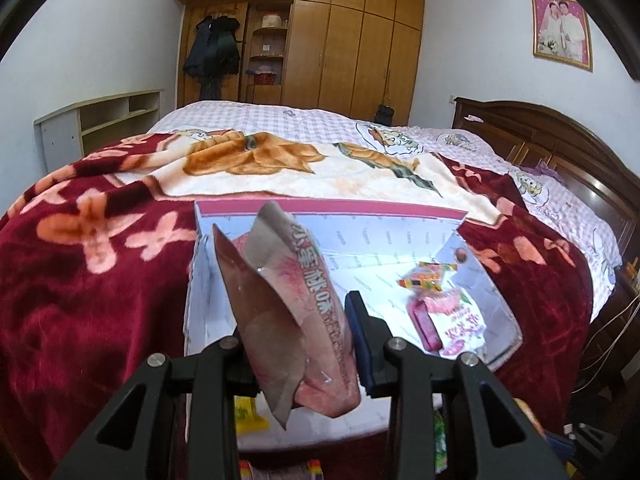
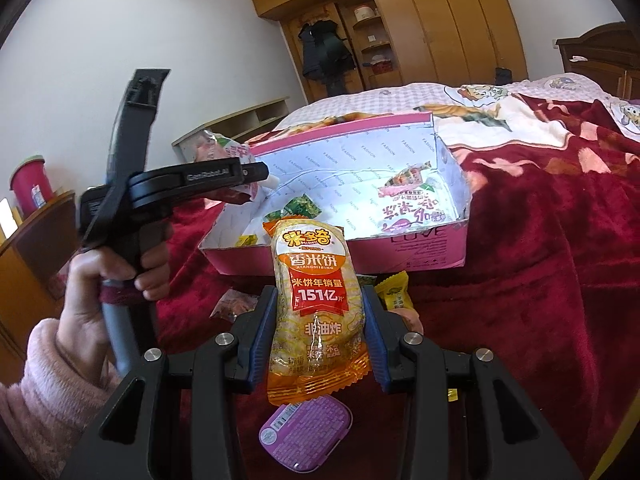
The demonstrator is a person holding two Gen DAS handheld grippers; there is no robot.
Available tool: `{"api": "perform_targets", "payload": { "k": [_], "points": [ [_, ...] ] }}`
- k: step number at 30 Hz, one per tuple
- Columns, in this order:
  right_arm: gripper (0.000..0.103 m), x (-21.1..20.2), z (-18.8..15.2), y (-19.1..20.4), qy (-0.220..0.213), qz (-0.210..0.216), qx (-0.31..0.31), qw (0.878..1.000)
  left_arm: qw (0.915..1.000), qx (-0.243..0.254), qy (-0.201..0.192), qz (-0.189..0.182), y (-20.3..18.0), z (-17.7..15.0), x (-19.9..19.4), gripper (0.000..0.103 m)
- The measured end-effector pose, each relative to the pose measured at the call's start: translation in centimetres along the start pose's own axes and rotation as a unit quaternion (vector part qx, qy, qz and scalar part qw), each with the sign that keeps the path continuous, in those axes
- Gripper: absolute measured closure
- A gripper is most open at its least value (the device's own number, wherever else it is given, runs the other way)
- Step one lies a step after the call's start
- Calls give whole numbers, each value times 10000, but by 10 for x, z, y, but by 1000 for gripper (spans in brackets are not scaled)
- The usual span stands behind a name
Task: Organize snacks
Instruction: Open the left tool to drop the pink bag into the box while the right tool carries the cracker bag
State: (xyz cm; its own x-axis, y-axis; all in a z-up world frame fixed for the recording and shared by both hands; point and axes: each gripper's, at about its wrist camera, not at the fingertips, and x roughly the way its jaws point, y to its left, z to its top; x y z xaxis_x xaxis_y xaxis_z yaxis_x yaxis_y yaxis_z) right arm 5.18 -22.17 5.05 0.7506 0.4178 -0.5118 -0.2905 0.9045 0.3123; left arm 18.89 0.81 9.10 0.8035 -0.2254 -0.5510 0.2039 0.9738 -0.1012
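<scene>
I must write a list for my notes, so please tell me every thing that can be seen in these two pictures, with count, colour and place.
box: one, pink outside, white inside, open on the blanket
blanket: one, dark red with flowers, over the bed
rice cracker packet: one, orange and yellow, between the right gripper's pads
pink snack packet: one, pink, between the left gripper's pads
packets in the box: several, mixed colours
purple case: one, on the blanket below the right gripper
wardrobe: one, brown, far wall
left gripper: black, shut
right gripper: black, blue pads, shut
hand: one, pink sleeve, holding the left gripper
</scene>
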Motion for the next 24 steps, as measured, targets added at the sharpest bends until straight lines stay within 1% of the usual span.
{"api": "perform_targets", "payload": {
  "k": [6,12,14,16,18,24],
  "points": [
    [61,-3,4,-2,-81,25,-69,9999,9999,93,105,78,4,0,22,67],
    [61,-2,7,-3,-74,-29,-117,9999,9993,18,304,239,13,-5,43,67],
    [61,1,8,-4,-61,-54,-113,9999,9992,84,270,288,15,-6,44,61],
    [61,3,10,-6,-41,-81,-106,9999,9989,131,253,359,15,-8,45,47],
    [61,5,12,-8,-18,-84,-91,9999,9989,131,254,371,16,-9,45,43],
    [61,11,15,-9,30,-146,-122,9998,9990,97,281,341,17,-11,40,37]
  ]
}}
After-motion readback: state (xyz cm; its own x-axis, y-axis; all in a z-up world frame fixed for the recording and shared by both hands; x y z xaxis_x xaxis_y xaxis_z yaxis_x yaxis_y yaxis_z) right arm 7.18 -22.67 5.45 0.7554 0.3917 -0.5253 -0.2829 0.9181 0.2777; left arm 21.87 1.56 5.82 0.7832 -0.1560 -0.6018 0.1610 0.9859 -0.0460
